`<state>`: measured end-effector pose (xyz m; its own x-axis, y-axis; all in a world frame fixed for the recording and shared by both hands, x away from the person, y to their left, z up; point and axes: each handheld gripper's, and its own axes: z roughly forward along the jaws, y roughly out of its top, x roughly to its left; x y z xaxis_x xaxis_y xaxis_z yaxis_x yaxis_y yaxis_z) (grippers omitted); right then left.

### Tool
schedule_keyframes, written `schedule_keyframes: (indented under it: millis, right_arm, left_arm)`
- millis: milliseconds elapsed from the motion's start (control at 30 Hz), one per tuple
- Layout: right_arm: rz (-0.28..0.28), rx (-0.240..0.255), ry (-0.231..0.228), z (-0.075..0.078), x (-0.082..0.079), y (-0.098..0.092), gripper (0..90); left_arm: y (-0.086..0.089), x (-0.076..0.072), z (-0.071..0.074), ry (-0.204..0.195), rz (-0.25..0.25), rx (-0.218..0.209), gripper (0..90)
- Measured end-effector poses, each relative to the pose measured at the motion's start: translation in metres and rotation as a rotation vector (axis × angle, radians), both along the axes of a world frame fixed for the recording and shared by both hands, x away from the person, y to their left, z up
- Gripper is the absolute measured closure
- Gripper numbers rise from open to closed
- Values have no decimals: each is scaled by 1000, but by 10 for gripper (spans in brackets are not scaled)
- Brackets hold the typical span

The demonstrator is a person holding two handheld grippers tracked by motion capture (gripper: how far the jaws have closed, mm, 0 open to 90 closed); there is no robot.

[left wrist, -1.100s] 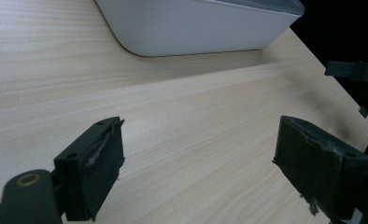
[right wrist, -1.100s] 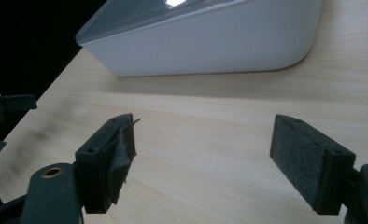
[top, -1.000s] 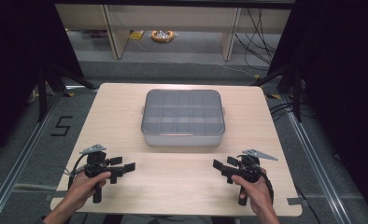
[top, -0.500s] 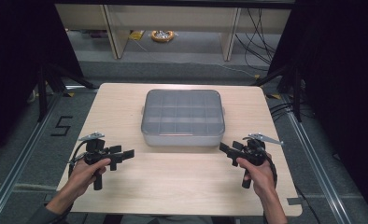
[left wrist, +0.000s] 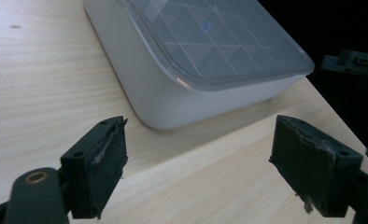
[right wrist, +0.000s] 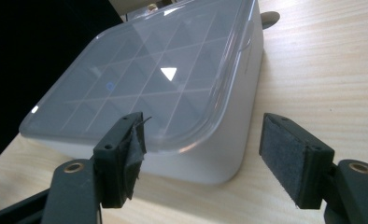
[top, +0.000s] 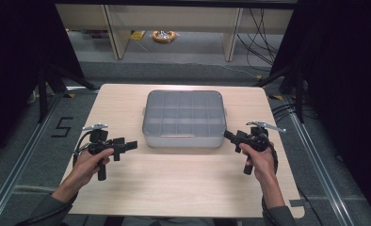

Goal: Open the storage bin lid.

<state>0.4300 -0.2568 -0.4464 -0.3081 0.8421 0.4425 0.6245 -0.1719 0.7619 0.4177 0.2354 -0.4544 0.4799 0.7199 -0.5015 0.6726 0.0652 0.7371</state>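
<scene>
So the left hand-held gripper (top: 129, 145) sits low in the left half of the high view, released, nothing between its jaws, pointing toward the middle of the frame. In its own view the left hand-held gripper (left wrist: 198, 175) has its two black pads spread wide with bare wood between them, and the near corner of the box (left wrist: 196, 70) fills the upper middle, close ahead but not touching. The left hand (top: 87, 165) wraps the handle, forearm coming in from the bottom left.

The right hand-held gripper (top: 230, 137) is at the lower right of the high view, also released, jaws aimed up and left at the box's front right corner, just beside it. From its own camera the right hand-held gripper (right wrist: 201, 154) shows the pads apart and the rounded box corner (right wrist: 173, 93) sitting right between and just past them; can't tell if a pad is actually touching it. The right hand (top: 259, 160) grips the handle.

The box (top: 183, 118) is a pale grey plastic case with a clear lid and a grid of compartments under it, sitting in the centre of the light wooden surface (top: 183, 188), slightly toward the top of the frame. Can't make out anything inside the compartments.
</scene>
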Motion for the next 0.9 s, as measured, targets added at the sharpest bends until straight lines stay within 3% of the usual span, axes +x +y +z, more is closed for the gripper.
schedule_keyframes:
  millis: [33,133,167,200,300,333,400,433,467,533,600,633,667,700,733,767,800,833,867,900]
  right_arm:
    - [-9,-8,-6,-1,5,-1,322]
    - [-27,29,23,0,10,1,323]
    - [-62,94,119,4,9,6,324]
    - [-27,4,-3,-5,23,-1,325]
    - [-34,10,-2,-4,28,-1,326]
    - [-51,43,24,0,30,3,327]
    - [-42,29,6,-1,32,2,326]
    - [-50,48,28,0,32,4,326]
    - [-44,40,26,-2,32,5,326]
    - [-36,9,0,-6,35,1,326]
    - [-76,98,111,-2,30,5,326]
    - [-76,98,111,-2,30,5,326]
    - [-56,52,46,-7,35,0,326]
    - [-63,59,59,-7,36,0,326]
    - [-43,31,19,-10,40,-4,326]
    - [-43,31,19,-10,40,-4,326]
    - [-61,75,65,-8,41,0,328]
    - [-61,75,65,-8,41,0,328]
    - [-42,27,14,-11,48,-3,332]
    - [-42,27,14,-11,48,-3,332]
  left_arm:
    - [0,0,0,0,0,0,181]
    - [-2,7,-3,12,9,-20,195]
    - [0,11,-5,26,-10,-3,195]
    - [-1,13,-6,33,-2,-4,202]
    - [-2,18,-6,29,6,4,203]
    - [-3,21,-5,27,13,6,202]
    - [-5,22,-5,27,25,-4,202]
    - [-5,24,-5,22,27,-3,202]
    - [-4,26,-4,21,11,12,202]
    - [-7,30,-4,23,30,0,201]
    - [-8,32,-4,25,30,1,201]
    - [-7,34,-3,25,9,17,201]
    - [-10,35,-3,25,31,-1,201]
    - [-11,39,-1,23,31,8,202]
    - [-12,41,-1,22,37,5,203]
    - [-12,41,-1,22,37,5,204]
    - [-13,43,0,22,41,5,207]
    - [-13,46,2,26,38,12,207]
    - [-15,50,3,21,39,5,210]
    - [-15,50,3,21,39,5,211]
